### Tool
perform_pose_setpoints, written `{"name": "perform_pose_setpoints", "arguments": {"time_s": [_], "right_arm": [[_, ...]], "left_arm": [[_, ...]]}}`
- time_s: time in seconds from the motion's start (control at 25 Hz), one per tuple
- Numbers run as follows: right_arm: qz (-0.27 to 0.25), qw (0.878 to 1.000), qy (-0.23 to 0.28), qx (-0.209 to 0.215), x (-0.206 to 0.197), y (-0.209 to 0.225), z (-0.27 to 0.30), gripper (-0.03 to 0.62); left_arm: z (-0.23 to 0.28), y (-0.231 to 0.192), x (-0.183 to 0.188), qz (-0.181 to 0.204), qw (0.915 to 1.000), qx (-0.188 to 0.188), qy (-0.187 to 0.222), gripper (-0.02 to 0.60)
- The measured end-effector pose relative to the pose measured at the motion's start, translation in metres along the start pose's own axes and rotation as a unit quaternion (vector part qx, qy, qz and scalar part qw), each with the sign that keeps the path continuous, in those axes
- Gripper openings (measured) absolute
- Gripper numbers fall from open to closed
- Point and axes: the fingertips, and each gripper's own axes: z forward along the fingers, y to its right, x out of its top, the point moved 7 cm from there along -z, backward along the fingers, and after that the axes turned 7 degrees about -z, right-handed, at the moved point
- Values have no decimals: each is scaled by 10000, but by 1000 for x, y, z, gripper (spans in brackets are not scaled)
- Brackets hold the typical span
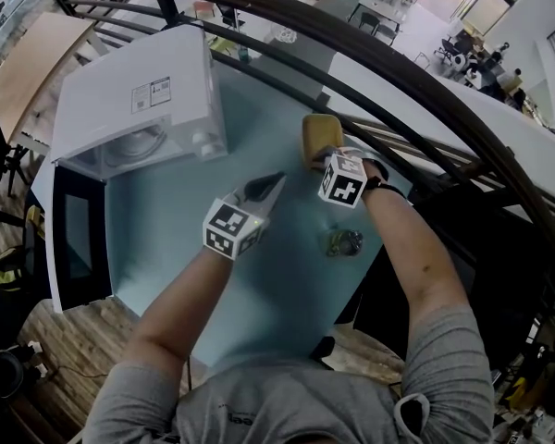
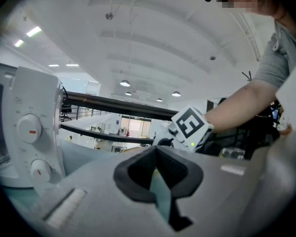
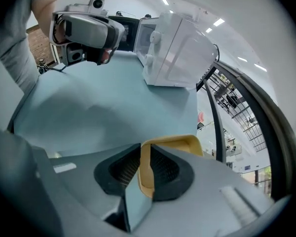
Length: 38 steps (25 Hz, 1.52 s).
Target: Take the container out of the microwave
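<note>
The yellow container (image 1: pixel 320 135) is already out of the microwave (image 1: pixel 139 100) and near the desk's (image 1: pixel 166 248) far edge, its wall pinched between the right gripper's (image 1: pixel 327 158) jaws. The left gripper (image 1: pixel 270 185) hovers closed and empty. Only letting go seems left.
</note>
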Motion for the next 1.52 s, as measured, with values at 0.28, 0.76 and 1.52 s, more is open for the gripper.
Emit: {"name": "perform_pose_setpoints", "arguments": {"time_s": [0.28,0.76,1.52], "right_arm": [[-9,9995,93,-306,32,10,-45,44],[182,9949,515,-853,124,2,-129,6],[672,9830,983,-1399,287,-110,-215,6]], "left_arm": [[-34,8,30,52,9997,62,213,15],[-136,27,95,272,9964,196,773,15],[-338,59,131,626,9880,-25,1414,15]]}}
